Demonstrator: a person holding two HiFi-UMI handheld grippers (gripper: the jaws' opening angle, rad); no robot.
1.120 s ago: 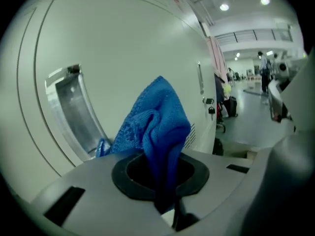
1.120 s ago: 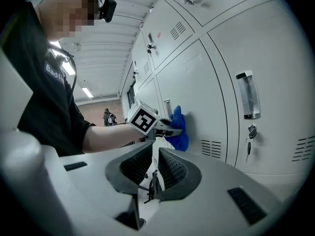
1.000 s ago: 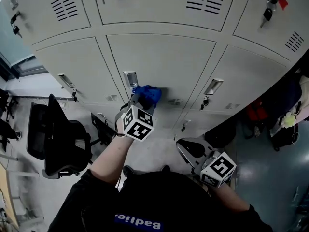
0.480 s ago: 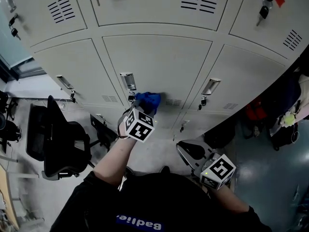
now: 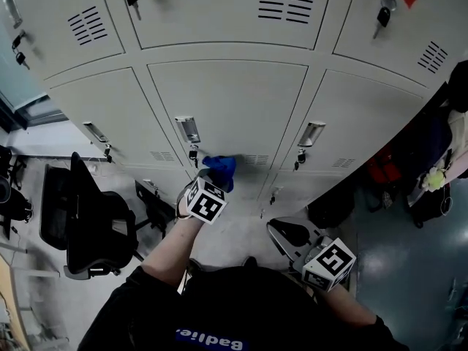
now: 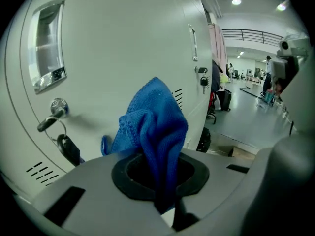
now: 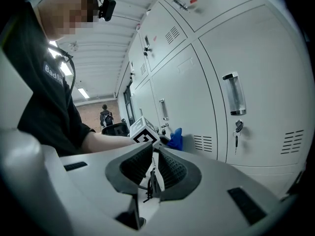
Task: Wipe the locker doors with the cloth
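**A:** Where is the cloth at this moment?

**B:** The blue cloth is held by the left tool. In the left gripper view the jaws are closed on the lower part of it. The rest stands up in front of the tool as a bunched fold.

**A:** And does it reach the locker?

**B:** Yes, it seems to lie against the middle locker door, close to the bottom edge of this door. It is just beside the vent slots, and lower and to the right of the handle recess.

**A:** Is something else near the cloth?

**B:** A key hangs from the lock, just to the left of the cloth. Whether they touch, I cannot tell.

**A:** What about the other hand?

**B:** The right tool is low, near the person's body and well apart from the doors. In the right gripper view its jaws are pressed together. The cloth shows far behind them, against the door.

**A:** And on the floor?

**B:** A black office chair stands at the left, in front of the lockers.
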